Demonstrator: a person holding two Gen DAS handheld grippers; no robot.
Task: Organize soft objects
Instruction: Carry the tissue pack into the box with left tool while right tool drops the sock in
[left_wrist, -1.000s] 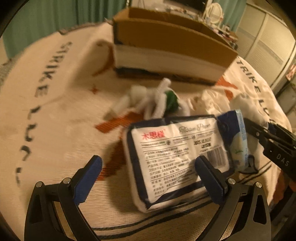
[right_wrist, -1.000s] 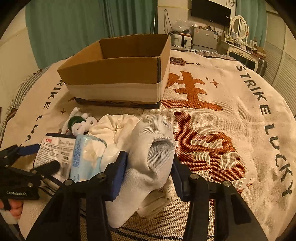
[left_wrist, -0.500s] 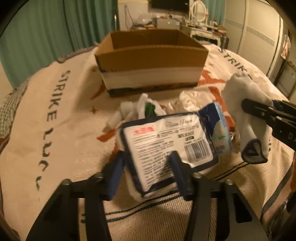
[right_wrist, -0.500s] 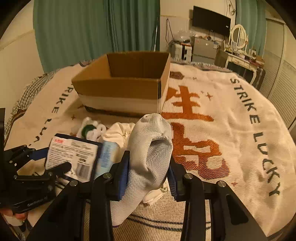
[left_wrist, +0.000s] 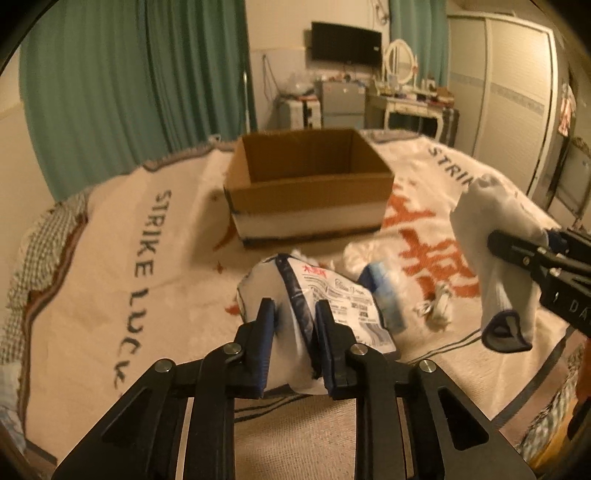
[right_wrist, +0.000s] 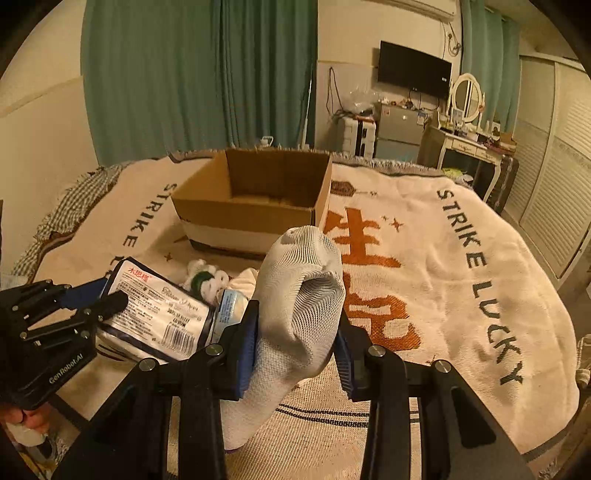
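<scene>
Left gripper (left_wrist: 294, 314) is clamped on the tissue pack (left_wrist: 332, 295), both blue pads pressing into its near end so the plastic bulges between them. The pack is lifted off the blanket (left_wrist: 110, 258), printed label facing up and to the right. In the right wrist view the same pack (right_wrist: 162, 310) sits between the left gripper's fingers (right_wrist: 92, 295), low at the left, just beside the sock.

Right gripper (right_wrist: 295, 325) is closed on the white sock (right_wrist: 303, 288). The sock stands up between the pads, folded top above the fingers, the rest hanging below them. From the left wrist view the sock (left_wrist: 495, 236) hangs clear of the blanket, dark-trimmed cuff at the bottom, well right of the tissue pack.

Cardboard box (left_wrist: 306, 184) is open, sitting on the blanket beyond both grippers; its inside looks bare, though the near corner of the floor is hidden by the wall. Neither held item is over the box; both are nearer the camera side.

Still on the blanket between the grippers and the box: a small blue-and-white packet (left_wrist: 384, 295) just beside the tissue pack, a crumpled white cloth (right_wrist: 245, 280), and a white fuzzy thing with a green middle (right_wrist: 205, 278), hard to tell what it is. The blanket (right_wrist: 461, 258) has orange characters and "STRIKE LUCKY" lettering.
</scene>
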